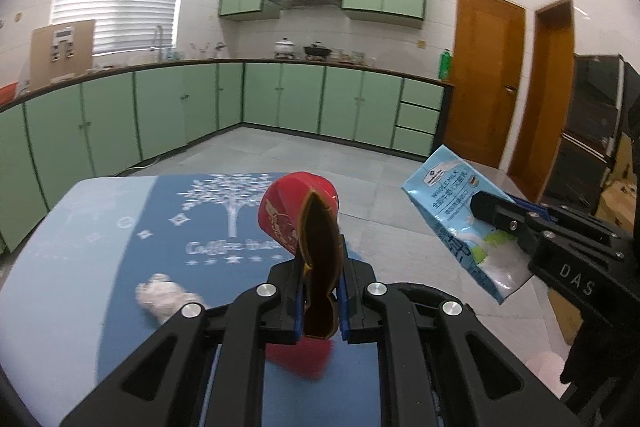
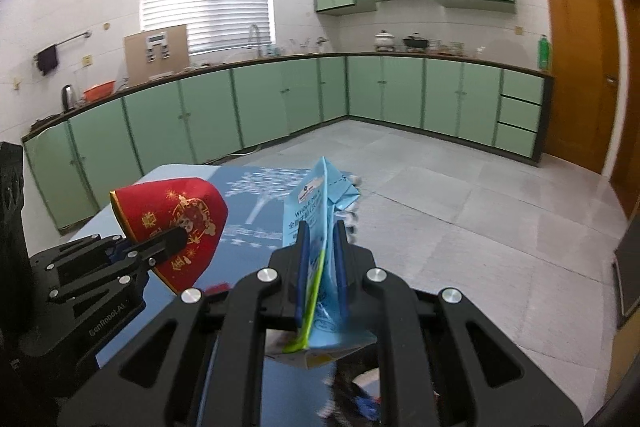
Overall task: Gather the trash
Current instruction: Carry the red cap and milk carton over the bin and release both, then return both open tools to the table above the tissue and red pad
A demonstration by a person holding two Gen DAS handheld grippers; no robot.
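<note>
left gripper (image 1: pixel 320 301): nearest the lens, bottom centre of left wrist view; jaws pinched on the rim of a crushed red paper cup (image 1: pixel 298 215), wall folded flat between the pads, cup raised clear of the table.
crumpled tissue (image 1: pixel 162 297): lower left of left wrist view, lying on the blue tablecloth (image 1: pixel 132 247) just left of the left gripper; not yet picked up.
blue tablecloth: white tree print, centre of frame, under both grippers.
milk carton (image 1: pixel 460 215): right of left wrist view, flattened, tilted, held in the air beside the table edge.
right gripper (image 2: pixel 320 279): bottom centre of right wrist view; jaws pressed onto the flattened carton's lower half, carton top pointing up and away.
red paper cup, right wrist view (image 2: pixel 172 223): left of frame, carried by the left gripper (image 2: pixel 176 235); well apart from the carton.
bin: not identifiable in either view; dark blurred items at bottom centre of right wrist view, cannot tell what.
step in hand (judged): both pieces lifted, carry to disposal point next.
technique: keep both pinches firm, thin folded walls likely to slip; keep the cup's open end up in case of dregs; move grippers level and apart to avoid a collision; release only directly above the container.
remaining: tissue left on the cloth.
</note>
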